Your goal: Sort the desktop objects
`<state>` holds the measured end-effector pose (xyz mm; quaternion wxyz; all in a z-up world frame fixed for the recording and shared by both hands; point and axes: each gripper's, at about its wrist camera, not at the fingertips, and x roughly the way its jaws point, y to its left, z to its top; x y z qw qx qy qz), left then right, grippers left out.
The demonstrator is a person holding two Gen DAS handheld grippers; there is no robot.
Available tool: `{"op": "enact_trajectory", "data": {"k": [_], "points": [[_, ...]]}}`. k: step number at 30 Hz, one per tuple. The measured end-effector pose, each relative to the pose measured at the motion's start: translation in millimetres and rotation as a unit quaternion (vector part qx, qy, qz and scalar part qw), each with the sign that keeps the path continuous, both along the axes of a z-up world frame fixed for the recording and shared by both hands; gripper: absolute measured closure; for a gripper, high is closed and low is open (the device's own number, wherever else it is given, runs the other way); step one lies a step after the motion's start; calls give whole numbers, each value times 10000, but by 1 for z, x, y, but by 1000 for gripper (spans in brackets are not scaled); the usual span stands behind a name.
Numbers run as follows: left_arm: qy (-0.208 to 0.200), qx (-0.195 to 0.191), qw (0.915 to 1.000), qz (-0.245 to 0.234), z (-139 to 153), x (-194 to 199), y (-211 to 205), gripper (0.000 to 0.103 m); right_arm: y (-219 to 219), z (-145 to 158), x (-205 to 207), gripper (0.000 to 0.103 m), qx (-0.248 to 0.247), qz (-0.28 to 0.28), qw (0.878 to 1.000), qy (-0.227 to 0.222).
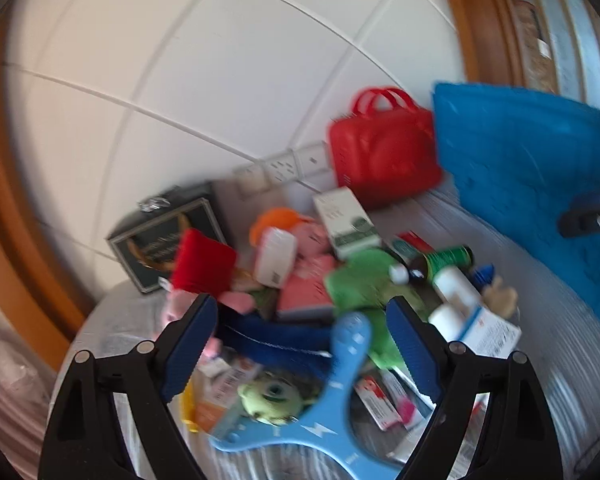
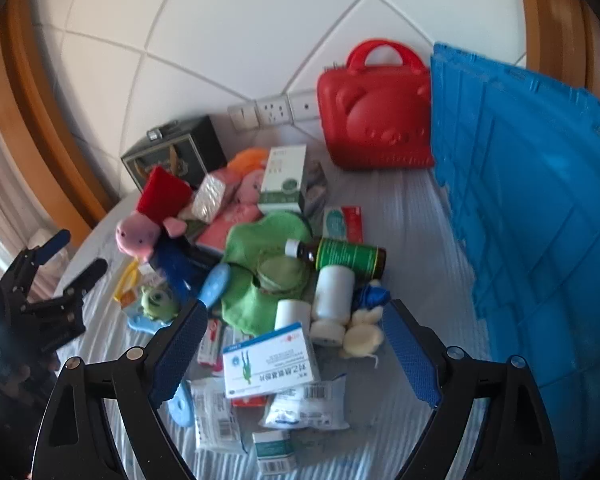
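both grippers spread, empty: left gripper (image 1: 300, 344), right gripper (image 2: 294, 350). medicine box (image 2: 270, 360) lies flat atop the pile on the surface (image 2: 412, 232); judged light, stiff card; pinch across its long edges.

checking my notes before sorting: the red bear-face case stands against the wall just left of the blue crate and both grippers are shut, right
Not quite. The red bear-face case does stand just left of the blue crate, but both the left gripper and right gripper are open, holding nothing, as each wrist view shows.
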<state>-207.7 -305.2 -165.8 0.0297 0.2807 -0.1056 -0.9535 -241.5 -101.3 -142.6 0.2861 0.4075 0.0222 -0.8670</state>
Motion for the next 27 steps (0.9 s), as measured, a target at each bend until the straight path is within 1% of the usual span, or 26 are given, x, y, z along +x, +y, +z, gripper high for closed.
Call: {"op": "enact_trajectory", "data": {"k": [2,4,6,8,10,12,13,15,17,18,19,22,25,27], "points": [[-234,154,9987,-424,-19,-3,7,16,-3,-9,-3,13,103,35,9999,-71],[-454,159,9970,-598,-36,-7,13,16,-5,-14,-6,13,171,22,9998,-121],[-605,251,9950,-754,-48,-10,16,16,-9,-21,-5,13,281,176,9992,-227],[-718,282,9934,-844,-56,-13,18,16,-17,-34,0,13,418,401,9976,-390],[-814,335,9903,-1079,-64,-15,22,16,-28,-51,9,13,596,721,9942,-538],[-895,211,9883,-1218,-71,-17,28,16,-34,-68,16,13,721,824,9916,-681],[-899,142,9883,-1225,-74,-18,30,16,-34,-74,17,13,733,820,9910,-759],[-935,264,9875,-1239,-76,-23,29,16,-33,-84,15,13,580,791,9900,-1010],[-915,312,9883,-1182,-75,-25,25,16,-33,-96,12,13,329,812,9856,-1444],[-886,288,9889,-1157,-74,-25,23,16,-35,-103,11,13,308,823,9841,-1545],[-858,245,9895,-1141,-73,-25,20,16,-37,-106,11,14,320,818,9835,-1579],[-838,142,9906,-1076,-73,-20,12,16,-47,-131,10,15,270,789,9794,-1840],[-856,157,9912,-995,-75,-10,2,16,-54,-145,5,15,179,744,9790,-1887],[-934,157,9913,-909,-80,-2,-5,16,-64,-153,-6,16,155,771,9782,-1923]]}}
